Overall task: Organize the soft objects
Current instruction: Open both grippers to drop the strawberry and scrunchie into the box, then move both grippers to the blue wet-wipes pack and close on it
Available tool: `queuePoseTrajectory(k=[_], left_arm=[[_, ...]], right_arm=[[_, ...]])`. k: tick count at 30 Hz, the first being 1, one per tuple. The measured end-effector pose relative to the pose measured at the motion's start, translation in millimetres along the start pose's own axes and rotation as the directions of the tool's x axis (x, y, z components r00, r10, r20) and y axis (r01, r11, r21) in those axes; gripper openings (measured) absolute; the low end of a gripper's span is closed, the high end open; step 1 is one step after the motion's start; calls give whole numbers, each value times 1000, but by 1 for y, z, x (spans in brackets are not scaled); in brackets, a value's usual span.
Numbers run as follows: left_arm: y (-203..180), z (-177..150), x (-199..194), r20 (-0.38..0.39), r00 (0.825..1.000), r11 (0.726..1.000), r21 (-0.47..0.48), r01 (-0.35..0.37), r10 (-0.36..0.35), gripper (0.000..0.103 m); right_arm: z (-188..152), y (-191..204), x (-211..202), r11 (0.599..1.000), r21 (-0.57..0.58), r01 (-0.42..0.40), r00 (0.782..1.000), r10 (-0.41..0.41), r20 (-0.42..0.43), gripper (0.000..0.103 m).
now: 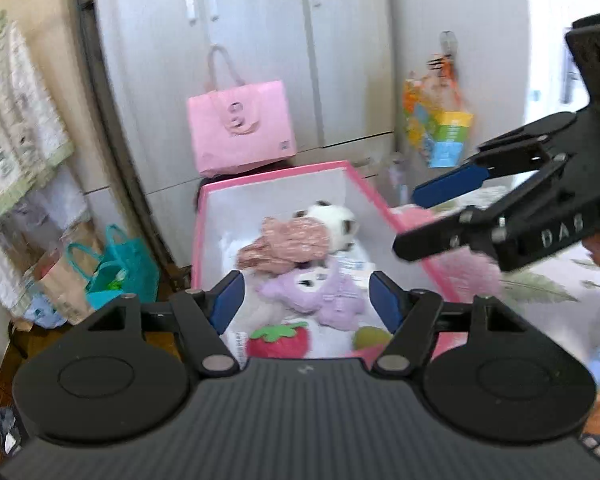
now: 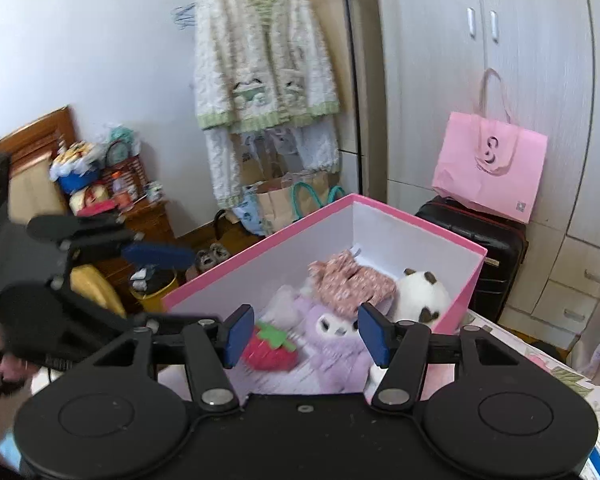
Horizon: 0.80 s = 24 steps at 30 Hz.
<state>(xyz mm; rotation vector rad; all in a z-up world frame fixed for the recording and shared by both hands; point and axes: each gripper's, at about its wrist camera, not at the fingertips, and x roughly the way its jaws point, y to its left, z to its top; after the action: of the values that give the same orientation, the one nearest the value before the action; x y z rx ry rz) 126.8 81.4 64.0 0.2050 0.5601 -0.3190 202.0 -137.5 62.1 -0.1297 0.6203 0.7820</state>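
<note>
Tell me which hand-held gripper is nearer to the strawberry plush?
Left, as far as the views show. The left hand-held gripper hovers right above the strawberry plush; the right hand-held gripper hovers slightly farther off.

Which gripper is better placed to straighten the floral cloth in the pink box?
Probably the left gripper: open, empty, and in line with the floral cloth. The right gripper, also open, faces the purple plush.

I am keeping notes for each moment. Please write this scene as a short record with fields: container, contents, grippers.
container: pink box, open top, white inside
contents: strawberry plush, purple plush, pink patterned cloth, white plush with dark patches
left gripper: open, nothing between the pads
right gripper: open, nothing between the pads
background: pink paper bag on a black suitcase
</note>
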Motion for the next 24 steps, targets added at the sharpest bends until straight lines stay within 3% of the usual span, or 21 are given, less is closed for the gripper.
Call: queuePoseTrajectory(k=[3,9,13,14,18,24], left_arm=[[-12,0,-18,-1,998,998,13,59,-59,78],[-40,-1,-37,-26,988,987,53,154,-153,79],[-60,-4,-39,-43,983,978,98,182,-178,87],[-64,-5,-40,-41,981,975,106,193,-190,87],[-83,-2,-38,-34,959,954,101,282,-280,92],[-122,2,-26,-44,938,925,156,346,-343,94]], right_arm=[[-9,9,-22,1000,-16,-27,1000,27,5,63],[-34,20,-64,999,-43,28,1000,-27,14,68],[-53,17,-89,997,-31,72,997,-72,2,75],[-57,15,-94,996,-26,81,997,-81,-4,81],[-74,9,-114,992,-23,120,993,-120,-5,87],[-106,-2,-141,982,-39,186,983,-186,5,92]])
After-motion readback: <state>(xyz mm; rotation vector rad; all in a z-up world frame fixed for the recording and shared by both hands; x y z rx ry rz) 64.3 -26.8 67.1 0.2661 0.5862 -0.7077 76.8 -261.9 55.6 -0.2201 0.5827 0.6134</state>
